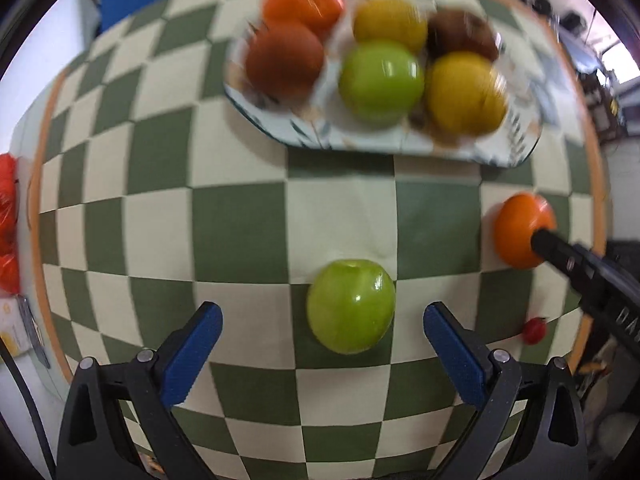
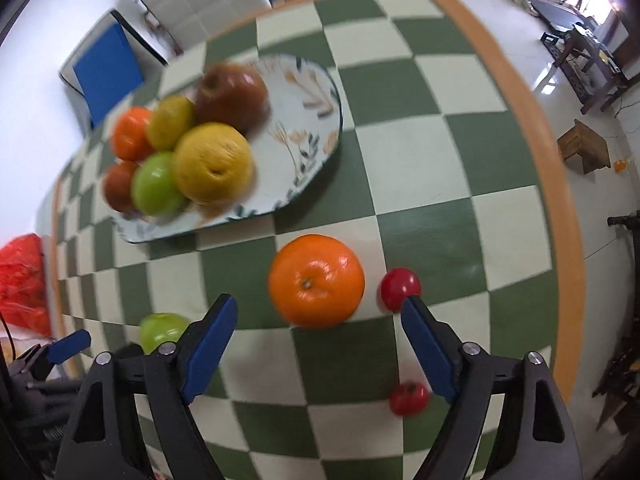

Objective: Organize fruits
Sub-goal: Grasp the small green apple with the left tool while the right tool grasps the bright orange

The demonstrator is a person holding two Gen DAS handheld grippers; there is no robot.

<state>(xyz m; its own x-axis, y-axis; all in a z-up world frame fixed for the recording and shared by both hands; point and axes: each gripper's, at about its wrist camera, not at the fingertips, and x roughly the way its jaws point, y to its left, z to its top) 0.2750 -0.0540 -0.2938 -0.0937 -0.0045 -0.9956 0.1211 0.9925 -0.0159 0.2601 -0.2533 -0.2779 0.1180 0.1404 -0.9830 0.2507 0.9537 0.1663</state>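
Observation:
A green apple (image 1: 351,306) lies on the checkered tablecloth just ahead of my open left gripper (image 1: 322,314), between its blue fingers but apart from them. An orange (image 2: 316,281) lies just ahead of my open right gripper (image 2: 320,310); it also shows in the left wrist view (image 1: 520,228), with the right gripper's black finger in front of it. A floral plate (image 2: 304,120) further back holds several fruits: oranges, apples and yellow citrus. The green apple shows at lower left in the right wrist view (image 2: 162,330).
Two small red tomatoes (image 2: 400,288) (image 2: 409,398) lie right of the orange. A red plastic bag (image 2: 22,280) sits off the table's left side. The table's orange border (image 2: 560,184) curves along the right. A blue chair (image 2: 108,68) stands behind the table.

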